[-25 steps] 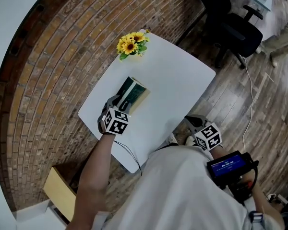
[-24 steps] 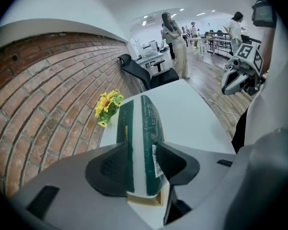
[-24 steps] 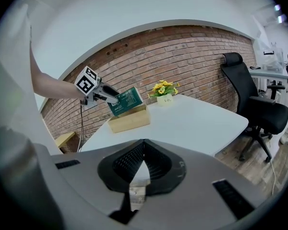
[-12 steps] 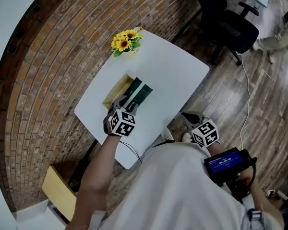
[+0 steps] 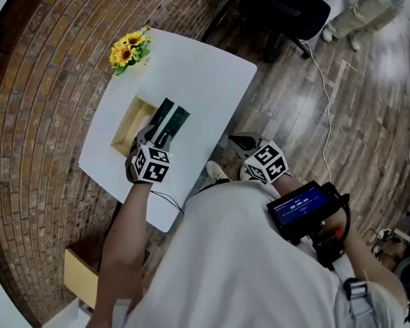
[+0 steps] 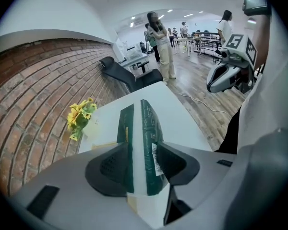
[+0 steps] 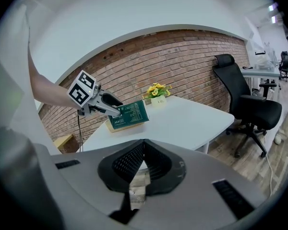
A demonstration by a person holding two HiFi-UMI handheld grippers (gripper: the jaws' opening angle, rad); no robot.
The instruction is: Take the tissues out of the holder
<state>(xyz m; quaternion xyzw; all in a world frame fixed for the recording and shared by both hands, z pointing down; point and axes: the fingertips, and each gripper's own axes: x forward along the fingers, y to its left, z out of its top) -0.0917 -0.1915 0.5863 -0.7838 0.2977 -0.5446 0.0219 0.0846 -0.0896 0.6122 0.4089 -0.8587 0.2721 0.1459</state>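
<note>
Tissues (image 6: 149,128), green wrapper, print unreadable

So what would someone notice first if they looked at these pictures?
Probably the dark green tissue pack, pinched in the left claw by the wooden holder on the white table. Next, the yellow sunflowers at the table's far corner, beside the brick wall. The right claw is shut and empty, off the table's near side.
</note>
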